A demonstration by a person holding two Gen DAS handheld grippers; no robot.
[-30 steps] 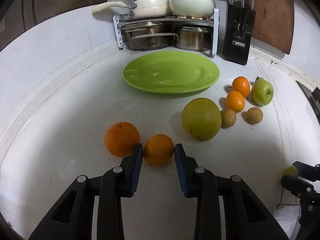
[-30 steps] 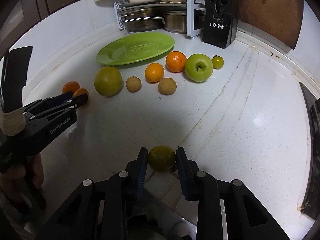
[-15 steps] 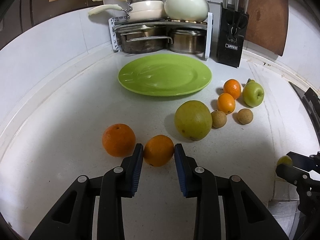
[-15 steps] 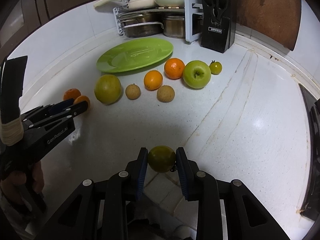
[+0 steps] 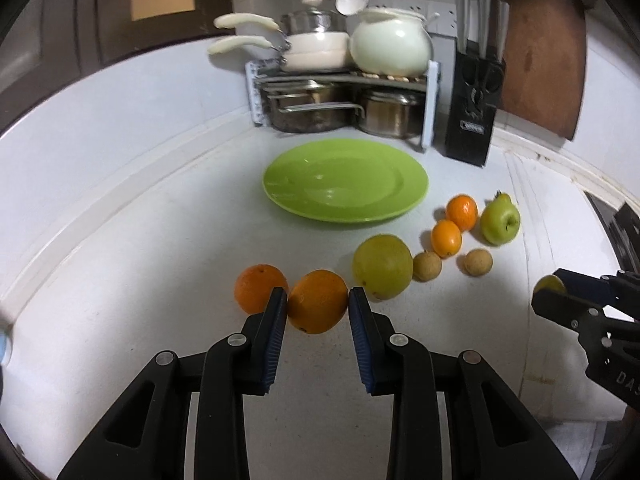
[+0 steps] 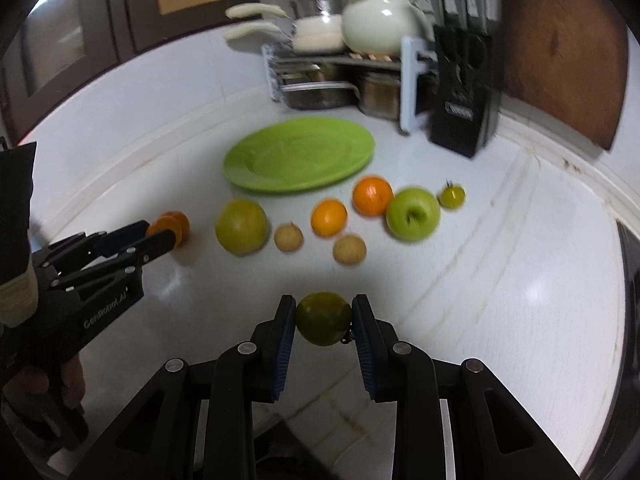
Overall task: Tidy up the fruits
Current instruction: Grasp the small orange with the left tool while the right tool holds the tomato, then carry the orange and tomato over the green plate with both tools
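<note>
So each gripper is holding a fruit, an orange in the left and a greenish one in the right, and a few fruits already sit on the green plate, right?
Not quite: the green plate holds no fruit, as the left wrist view shows. The rest stands: the left gripper clamps an orange, the right gripper a greenish fruit.

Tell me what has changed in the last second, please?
Both grippers rose off the counter with their fruit: the left gripper keeps the orange, the right gripper keeps the green tomato. Nothing was released. The green plate remains bare, and the other fruits did not move.
</note>
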